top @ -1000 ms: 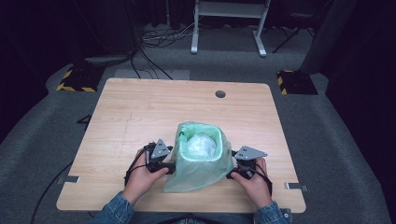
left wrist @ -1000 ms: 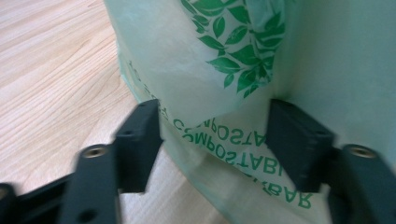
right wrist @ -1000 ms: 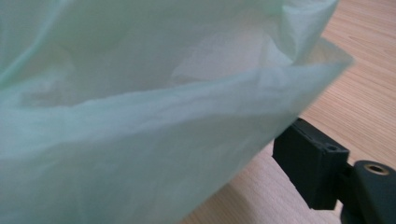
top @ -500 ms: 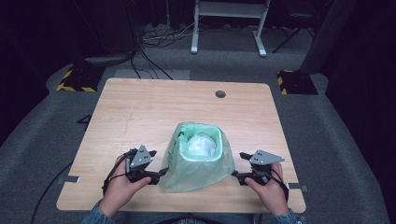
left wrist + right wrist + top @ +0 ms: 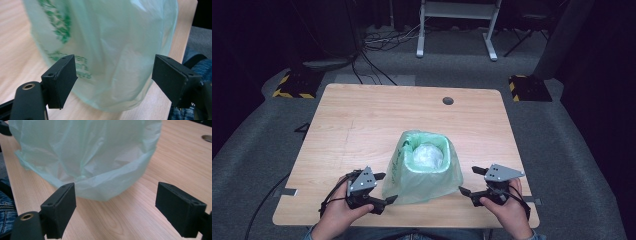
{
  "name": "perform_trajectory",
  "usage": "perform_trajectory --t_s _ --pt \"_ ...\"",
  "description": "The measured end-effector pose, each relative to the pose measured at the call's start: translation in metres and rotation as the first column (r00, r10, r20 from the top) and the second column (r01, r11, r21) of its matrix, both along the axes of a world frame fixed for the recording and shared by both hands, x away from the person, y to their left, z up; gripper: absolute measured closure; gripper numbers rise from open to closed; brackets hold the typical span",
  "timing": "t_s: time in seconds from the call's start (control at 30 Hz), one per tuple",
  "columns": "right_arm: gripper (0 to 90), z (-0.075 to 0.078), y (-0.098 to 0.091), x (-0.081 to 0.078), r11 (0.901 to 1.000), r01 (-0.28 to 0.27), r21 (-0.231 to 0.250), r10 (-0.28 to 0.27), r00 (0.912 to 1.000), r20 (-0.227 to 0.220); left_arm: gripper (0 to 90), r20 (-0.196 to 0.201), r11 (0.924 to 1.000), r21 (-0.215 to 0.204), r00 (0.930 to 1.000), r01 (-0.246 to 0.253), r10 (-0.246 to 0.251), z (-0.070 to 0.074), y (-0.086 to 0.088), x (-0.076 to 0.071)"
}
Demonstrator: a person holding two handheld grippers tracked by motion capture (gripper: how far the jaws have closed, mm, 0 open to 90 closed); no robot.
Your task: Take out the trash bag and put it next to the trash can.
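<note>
Flanking the green bag [image 5: 424, 170], both grippers have backed off, fingers just opened.

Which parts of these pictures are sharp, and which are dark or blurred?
High view: the pale wooden table is evenly lit, the floor around it very dark. Left gripper view: the translucent green plastic bag looks soft and its print blurred, the black jaws crisper. Right gripper view: the bag is bright and slightly washed out, the wood grain clear.

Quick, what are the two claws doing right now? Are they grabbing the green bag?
Left gripper: open, jaws just opened, holding nothing, beside the green bag.
Right gripper: open, jaws just opened, holding nothing, apart from the bag.
</note>
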State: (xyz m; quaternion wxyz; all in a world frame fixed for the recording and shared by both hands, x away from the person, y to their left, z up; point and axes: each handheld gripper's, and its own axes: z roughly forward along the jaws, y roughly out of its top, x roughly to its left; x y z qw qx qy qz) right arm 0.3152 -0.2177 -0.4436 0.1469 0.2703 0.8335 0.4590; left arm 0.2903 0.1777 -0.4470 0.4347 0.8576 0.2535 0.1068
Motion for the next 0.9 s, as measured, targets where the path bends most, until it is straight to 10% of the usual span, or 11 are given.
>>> perform_trajectory --t_s 0.3,0.4,0.53,0.73,0.9 --pt "20.3 -0.021 0.029 0.021 0.998 -0.054 -0.033 0.053 0.9974 -0.05 20.2 -0.048 0.9977 0.061 0.9985 0.031 -0.028 -0.031 -0.026 0.011" --pt "42.1 -0.027 0.03 0.027 0.9974 -0.07 -0.018 0.069 0.9945 -0.079 22.6 -0.052 0.9973 0.067 0.9983 0.03 -0.027 -0.039 -0.031 0.014" --pt "86.6 -0.024 0.027 0.024 0.9918 -0.125 0.028 0.127 0.986 -0.108 58.3 -0.031 0.9972 0.072 0.9993 0.021 -0.019 -0.039 -0.03 0.018" --pt "90.0 -0.013 0.024 0.018 0.9912 -0.123 0.049 0.126 0.9896 -0.069 86.5 0.002 0.9994 0.033 0.9999 0.012 -0.012 -0.022 -0.021 0.016" --pt "90.0 0.003 0.024 0.008 0.9899 -0.131 0.053 0.132 0.991 -0.019 89.2 0.03 0.9998 0.01 0.9994 0.017 -0.018 -0.001 -0.015 0.009"
